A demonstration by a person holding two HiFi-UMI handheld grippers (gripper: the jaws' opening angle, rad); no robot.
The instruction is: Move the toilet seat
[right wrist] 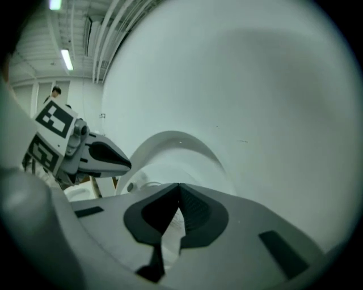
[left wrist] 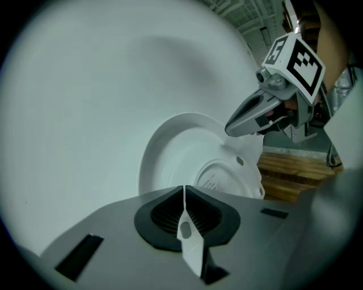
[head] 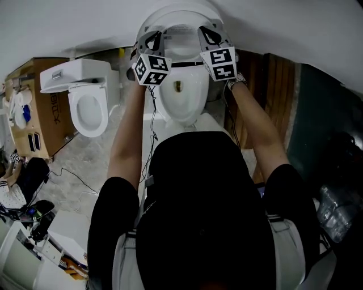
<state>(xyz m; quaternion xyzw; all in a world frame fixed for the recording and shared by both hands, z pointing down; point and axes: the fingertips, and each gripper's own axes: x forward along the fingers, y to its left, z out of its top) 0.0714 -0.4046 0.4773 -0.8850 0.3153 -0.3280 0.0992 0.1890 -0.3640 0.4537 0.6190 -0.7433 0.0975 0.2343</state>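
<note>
The left gripper (left wrist: 184, 190) and right gripper (right wrist: 179, 187) are clamped on the raised toilet seat (head: 180, 17), at the top centre of the head view.
Nearest, the person's forearms (head: 127, 136) reach up the frame on either side of the open toilet bowl (head: 181, 107). Beyond them, the left gripper's jaws are drawn almost together, with a thin white sliver of the seat running between the pads. The right gripper's pads meet at the tip, and the white edge sits lower in the gap. The seat is tipped up behind the bowl, in front of the pale wall (left wrist: 85, 85). At the left of the frame, a second toilet (head: 88, 107) stands beside a cardboard box (head: 48, 122).
</note>
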